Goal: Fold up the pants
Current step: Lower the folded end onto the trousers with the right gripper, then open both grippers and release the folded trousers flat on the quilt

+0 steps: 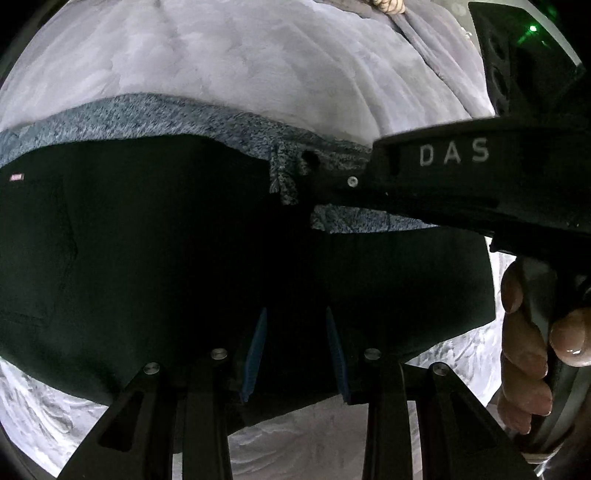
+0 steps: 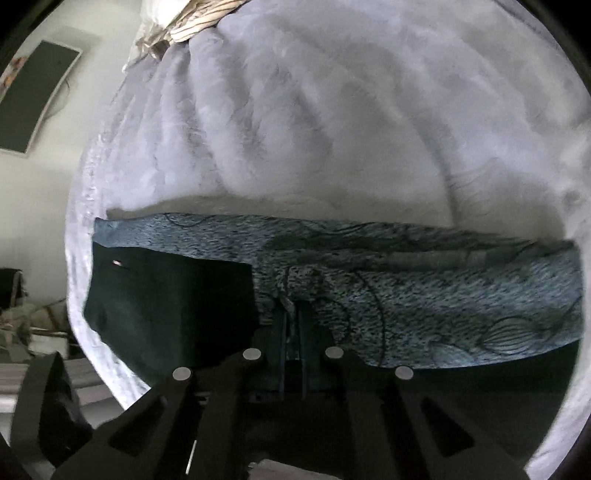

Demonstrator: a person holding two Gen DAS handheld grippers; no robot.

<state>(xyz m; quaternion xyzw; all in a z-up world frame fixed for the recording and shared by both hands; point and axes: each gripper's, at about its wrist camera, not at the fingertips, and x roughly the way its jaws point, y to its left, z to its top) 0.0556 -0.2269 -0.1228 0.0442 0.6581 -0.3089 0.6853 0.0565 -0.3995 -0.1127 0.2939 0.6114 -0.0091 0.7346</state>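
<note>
Dark green pants (image 1: 147, 240) with a heathered blue-grey waistband (image 1: 147, 114) lie on a pale fleece blanket (image 1: 258, 55). My left gripper (image 1: 295, 354) points down into the dark cloth near the pants' lower edge, its blue pads (image 1: 255, 354) pressed on a thick fold. My right gripper (image 1: 317, 184), held by a hand (image 1: 524, 350), reaches in from the right at the drawstring. In the right wrist view my right gripper (image 2: 293, 325) stands shut on the heathered waistband cloth (image 2: 443, 288), beside the green part of the pants (image 2: 166, 302).
The blanket (image 2: 332, 110) covers a bed whose edge (image 2: 79, 221) runs down the left of the right wrist view, with floor clutter beyond. A striped cloth (image 2: 199, 22) lies at the far end. A dark framed panel (image 2: 40, 96) hangs on the wall.
</note>
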